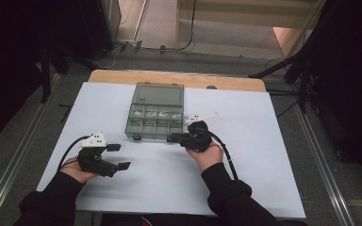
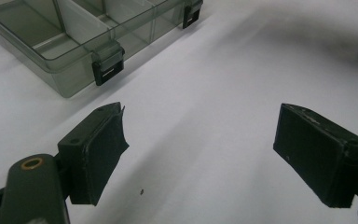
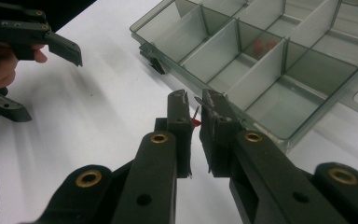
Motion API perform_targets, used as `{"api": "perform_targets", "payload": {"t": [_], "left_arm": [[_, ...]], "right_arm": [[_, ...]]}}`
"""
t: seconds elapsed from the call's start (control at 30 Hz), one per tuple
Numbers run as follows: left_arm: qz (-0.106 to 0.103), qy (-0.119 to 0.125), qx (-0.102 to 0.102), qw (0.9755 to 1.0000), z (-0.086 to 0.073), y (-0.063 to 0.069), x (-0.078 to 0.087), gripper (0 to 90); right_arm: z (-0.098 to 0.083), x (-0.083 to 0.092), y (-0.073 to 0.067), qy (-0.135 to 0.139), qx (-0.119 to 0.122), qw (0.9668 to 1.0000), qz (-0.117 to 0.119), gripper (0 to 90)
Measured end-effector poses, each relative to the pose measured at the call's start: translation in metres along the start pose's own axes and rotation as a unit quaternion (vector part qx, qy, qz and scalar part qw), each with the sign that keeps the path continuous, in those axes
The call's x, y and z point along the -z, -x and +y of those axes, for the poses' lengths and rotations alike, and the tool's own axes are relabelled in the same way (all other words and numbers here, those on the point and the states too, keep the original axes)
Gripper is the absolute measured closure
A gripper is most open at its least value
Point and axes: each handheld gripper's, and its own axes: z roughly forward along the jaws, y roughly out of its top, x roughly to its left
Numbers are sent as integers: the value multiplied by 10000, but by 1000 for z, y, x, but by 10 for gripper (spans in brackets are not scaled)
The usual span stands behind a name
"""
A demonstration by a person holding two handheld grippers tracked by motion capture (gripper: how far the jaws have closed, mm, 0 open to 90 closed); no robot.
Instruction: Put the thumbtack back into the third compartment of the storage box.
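Note:
A smoky clear compartment box [image 1: 153,135] lies with its lid [image 1: 159,94] folded back, mid-table on a white board. My right gripper [image 1: 172,138] is at the box's front right corner. In the right gripper view its jaws [image 3: 195,100] are nearly together, shut on a small red-headed pin [image 3: 195,122] just outside the box's rim [image 3: 186,78]. One compartment holds red bits [image 3: 263,45]. My left gripper [image 1: 120,156] rests at the front left, open with nothing between its pads [image 2: 100,147]. A latch [image 2: 107,65] on the box's front shows ahead of it.
The white board [image 1: 264,155] covers a wooden table [image 1: 122,75]. Several compartments hold small pale items [image 1: 150,114]. Metal rails run along both sides of the table on the floor, and dark stands and cables sit at the far corners.

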Motion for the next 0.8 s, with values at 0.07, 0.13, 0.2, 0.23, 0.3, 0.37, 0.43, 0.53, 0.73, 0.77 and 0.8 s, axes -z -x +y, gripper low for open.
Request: {"api": "perform_targets", "payload": {"t": [0.07,0.13,0.2,0.23,0.3,0.37,0.43,0.53,0.73,0.77,0.8], "left_arm": [[-10,20,-6,10000,0,0,0,157],[-32,4,-54,10000,0,0,0,157],[-41,-32,-74,10000,0,1,1,156],[-65,-33,-79,9999,0,1,1,156],[-66,-19,-69,10000,0,1,1,157],[-53,-1,-33,10000,0,0,1,157],[-57,38,-3,10000,0,1,0,156],[-34,25,-7,10000,1,1,-1,157],[-59,-20,-20,10000,1,3,-2,157],[-52,-30,-18,10000,1,3,-2,157],[-63,-29,23,10000,2,4,-3,157]], "right_arm": [[2,-1,1,8,5,10000,-7,841],[3,-3,1,30,-43,10000,-1,841],[5,-5,2,60,-46,10000,5,841],[6,-5,2,82,-46,10000,17,841],[8,-6,3,84,-51,10000,-2,841],[11,-6,3,112,-58,9999,-27,841],[15,-6,3,99,-59,9999,-11,841],[20,-7,2,77,8,10000,-21,841],[31,-10,2,92,22,10000,22,841],[32,-11,1,81,10,10000,12,840],[33,-12,2,104,23,9999,5,841]]}}
